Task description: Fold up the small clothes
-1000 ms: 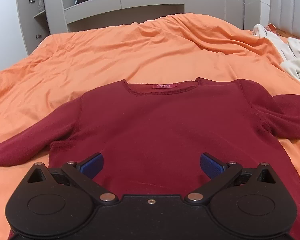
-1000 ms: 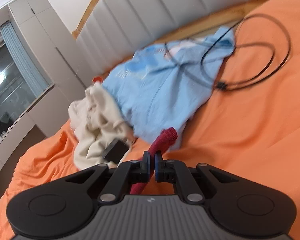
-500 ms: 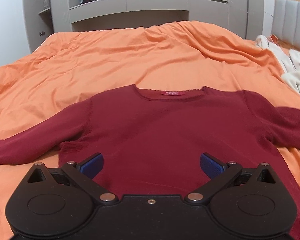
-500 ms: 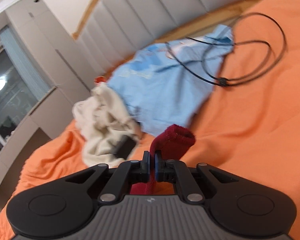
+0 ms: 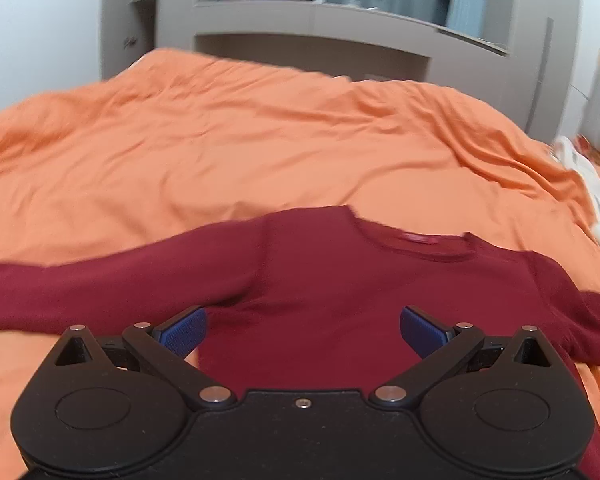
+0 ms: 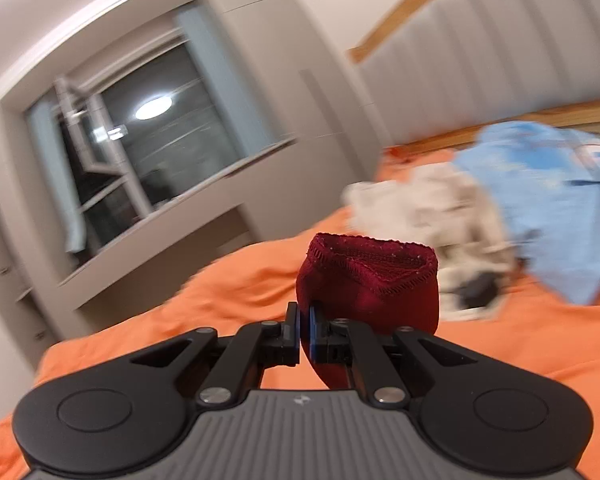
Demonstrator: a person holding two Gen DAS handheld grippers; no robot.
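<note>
On the bed (image 5: 260, 152), which wears an orange cover, a dark red sweater (image 5: 340, 300) lies flat with its front up. Its neck points away from the left gripper (image 5: 303, 326), and one long sleeve (image 5: 100, 292) stretches out to the left in the left wrist view. Inside the neck sits a small red label (image 5: 418, 238), but it is too blurry to read any words.

The left gripper hangs above the bottom part of the sweater and tips down toward it. Its two blue pads (image 5: 184, 330) stand wide apart, and nothing is between them.

The right gripper (image 6: 305, 334) points almost level across the bed. Its jaws are squeezed tight on the cuff (image 6: 370, 280) of the other red sleeve. The cuff stands up just past the fingertips, with its open end and stitched edge facing up.

Past the cuff, a white cloth (image 6: 428, 208) and a light blue garment (image 6: 552, 200) lie in a pile near the grey padded headboard (image 6: 480, 72). A small dark thing (image 6: 480, 286) lies beside the white cloth; what it is cannot be told. A window (image 6: 140, 152) shows a round lamp's glow.
</note>
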